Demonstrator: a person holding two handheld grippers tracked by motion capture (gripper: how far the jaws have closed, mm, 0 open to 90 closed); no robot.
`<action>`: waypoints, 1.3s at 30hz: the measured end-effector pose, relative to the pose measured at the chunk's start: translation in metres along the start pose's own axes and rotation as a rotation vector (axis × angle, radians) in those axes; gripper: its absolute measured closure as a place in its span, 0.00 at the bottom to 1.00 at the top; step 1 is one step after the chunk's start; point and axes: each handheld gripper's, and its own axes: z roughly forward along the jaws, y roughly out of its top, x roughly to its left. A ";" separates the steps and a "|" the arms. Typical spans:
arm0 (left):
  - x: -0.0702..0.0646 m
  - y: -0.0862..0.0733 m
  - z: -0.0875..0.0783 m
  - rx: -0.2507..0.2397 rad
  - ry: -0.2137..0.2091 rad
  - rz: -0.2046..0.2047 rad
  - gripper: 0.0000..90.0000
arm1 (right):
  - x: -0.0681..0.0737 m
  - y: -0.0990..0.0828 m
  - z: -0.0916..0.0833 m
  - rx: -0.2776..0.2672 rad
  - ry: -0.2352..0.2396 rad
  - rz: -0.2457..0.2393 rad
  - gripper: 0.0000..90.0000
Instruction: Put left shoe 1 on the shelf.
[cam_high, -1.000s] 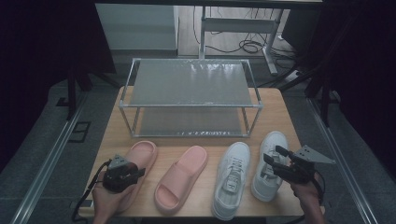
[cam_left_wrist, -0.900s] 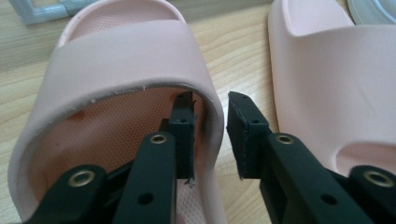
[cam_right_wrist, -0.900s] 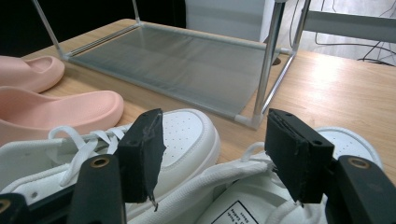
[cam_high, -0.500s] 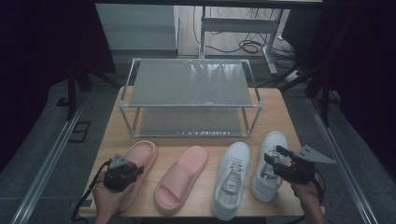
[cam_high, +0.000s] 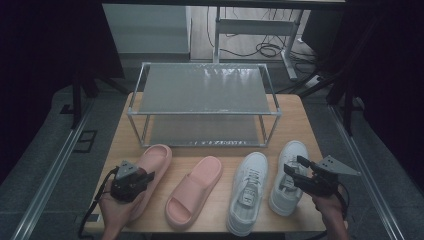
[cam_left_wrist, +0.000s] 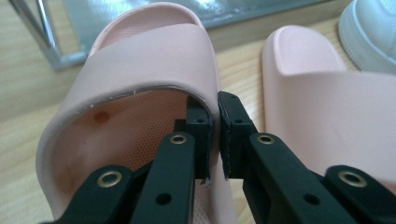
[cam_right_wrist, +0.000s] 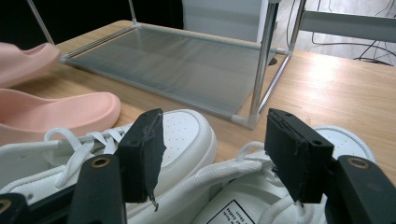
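Two pink slides and two white sneakers lie in a row on the wooden table. My left gripper (cam_high: 145, 176) (cam_left_wrist: 215, 126) sits over the leftmost pink slide (cam_high: 155, 160) (cam_left_wrist: 149, 60). Its jaws have just been closing and are now shut on the edge of the slide's strap, one pad inside and one outside. The second slide (cam_high: 192, 192) (cam_left_wrist: 317, 93) lies beside it. My right gripper (cam_high: 294, 167) (cam_right_wrist: 215, 149) hovers open over the rightmost sneaker (cam_high: 287, 180) (cam_right_wrist: 243, 196), its pads apart from the laces. The other sneaker (cam_high: 247, 192) (cam_right_wrist: 187, 130) lies to its left.
A two-tier metal-framed shoe rack (cam_high: 205, 90) (cam_right_wrist: 187, 65) with grey mesh shelves stands at the back of the table (cam_high: 295, 120), just behind the shoes' toes. Dark floor, rails and cables surround the table.
Both hands have stayed where they were. The left gripper's jaws have drawn in on the slide's strap edge.
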 end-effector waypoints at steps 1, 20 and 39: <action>-0.001 0.003 0.001 -0.002 -0.001 0.005 0.93 | 0.000 0.000 0.000 0.001 0.000 -0.001 0.42; -0.021 0.061 0.051 0.005 -0.017 0.076 0.93 | -0.003 0.000 -0.002 -0.006 -0.001 0.006 0.42; -0.029 0.103 0.114 0.032 0.043 0.108 0.93 | -0.007 0.000 -0.002 -0.009 0.004 0.020 0.42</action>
